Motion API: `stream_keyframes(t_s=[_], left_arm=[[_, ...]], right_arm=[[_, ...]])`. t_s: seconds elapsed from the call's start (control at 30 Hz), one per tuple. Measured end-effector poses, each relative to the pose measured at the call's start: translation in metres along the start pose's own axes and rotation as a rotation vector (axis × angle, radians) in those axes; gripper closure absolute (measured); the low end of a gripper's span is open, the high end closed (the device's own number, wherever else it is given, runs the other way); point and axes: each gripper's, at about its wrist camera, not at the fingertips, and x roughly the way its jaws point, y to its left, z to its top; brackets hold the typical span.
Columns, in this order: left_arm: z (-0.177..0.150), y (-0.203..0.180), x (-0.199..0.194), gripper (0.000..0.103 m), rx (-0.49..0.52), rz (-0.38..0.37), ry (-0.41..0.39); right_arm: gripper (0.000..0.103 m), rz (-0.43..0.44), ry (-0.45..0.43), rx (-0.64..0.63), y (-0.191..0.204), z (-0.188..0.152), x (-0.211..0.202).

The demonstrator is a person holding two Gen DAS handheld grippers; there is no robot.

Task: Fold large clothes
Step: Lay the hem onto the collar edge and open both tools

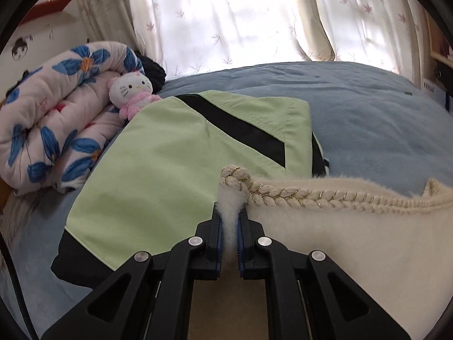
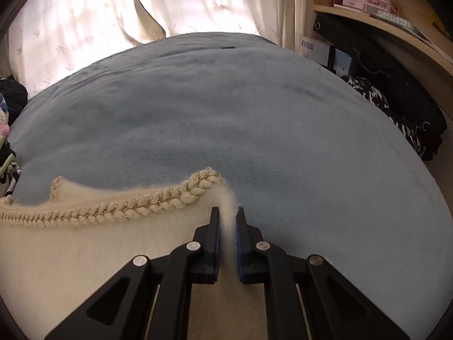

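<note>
Cream garment [image 1: 339,240]: fuzzy, matt fleece; twisted cord trim [image 2: 158,201] with glinting gold thread. Green jacket [image 1: 158,164]: smooth woven cloth. Bedspread [image 2: 226,113]: soft, matt blue plush. Gripper fingers [image 1: 209,243]: matt black plastic, shiny metal pins.

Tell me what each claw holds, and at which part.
Both hold the cream garment: left claw and right claw each pinch its braided edge.

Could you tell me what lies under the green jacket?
The green jacket lies on the blue bedcover, which shows around it. The cream garment, held by both grippers, hides its near right corner; anything beneath the jacket is covered.
</note>
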Motion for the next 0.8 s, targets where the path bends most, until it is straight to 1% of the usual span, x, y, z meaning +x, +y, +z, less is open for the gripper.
stream_keyframes(t_s=[0.1,0.17,0.2,0.23,0.27,0.3,0.37,0.4,0.43,0.47,0.5,0.57,0.63,0.73,0.8], left_arm=[[-0.004,-0.003,0.008,0.096,0.002,0.008,0.003],[-0.002,-0.003,0.006,0.093,-0.003,0.007,0.007],[-0.001,-0.001,0.002,0.084,-0.003,0.008,0.017],[0.002,0.001,-0.003,0.079,-0.006,0.022,0.03],[0.003,0.004,-0.009,0.071,-0.006,0.03,0.033],[0.004,0.008,-0.019,0.069,-0.009,0.031,0.029],[0.003,0.015,-0.043,0.068,-0.016,0.033,0.001],[-0.001,0.017,-0.061,0.063,-0.023,0.046,-0.015],[-0.007,0.017,-0.08,0.058,-0.034,0.034,-0.031],[-0.015,0.016,-0.096,0.043,-0.045,0.0,-0.042],[-0.024,0.013,-0.111,0.035,-0.058,-0.035,-0.049],[-0.046,0.001,-0.138,0.035,-0.077,-0.107,-0.044],[-0.075,-0.019,-0.162,0.035,-0.082,-0.199,-0.018],[-0.113,-0.048,-0.178,0.035,-0.08,-0.248,0.006],[-0.131,-0.066,-0.175,0.035,-0.063,-0.248,0.037]], right_arm=[[0.093,-0.006,0.025,-0.006,0.001,-0.001,0.004],[0.092,0.013,0.052,0.003,-0.003,-0.001,-0.002],[0.087,0.027,0.059,0.016,-0.006,0.0,-0.006],[0.085,0.034,0.065,0.038,-0.011,0.0,-0.013],[0.081,0.039,0.061,0.061,-0.016,0.0,-0.023],[0.079,0.049,0.048,0.079,-0.021,-0.001,-0.034],[0.078,0.071,0.006,0.098,-0.026,-0.008,-0.065],[0.077,0.093,-0.018,0.095,-0.024,-0.017,-0.084],[0.076,0.114,-0.029,0.084,-0.02,-0.024,-0.096],[0.076,0.147,-0.033,0.061,-0.01,-0.035,-0.111],[0.076,0.182,-0.031,0.039,0.0,-0.045,-0.121],[0.076,0.258,-0.012,-0.027,0.032,-0.073,-0.143],[0.076,0.337,0.01,-0.086,0.066,-0.101,-0.159],[0.076,0.401,0.027,-0.145,0.103,-0.138,-0.171],[0.075,0.377,0.032,-0.205,0.118,-0.155,-0.168]])
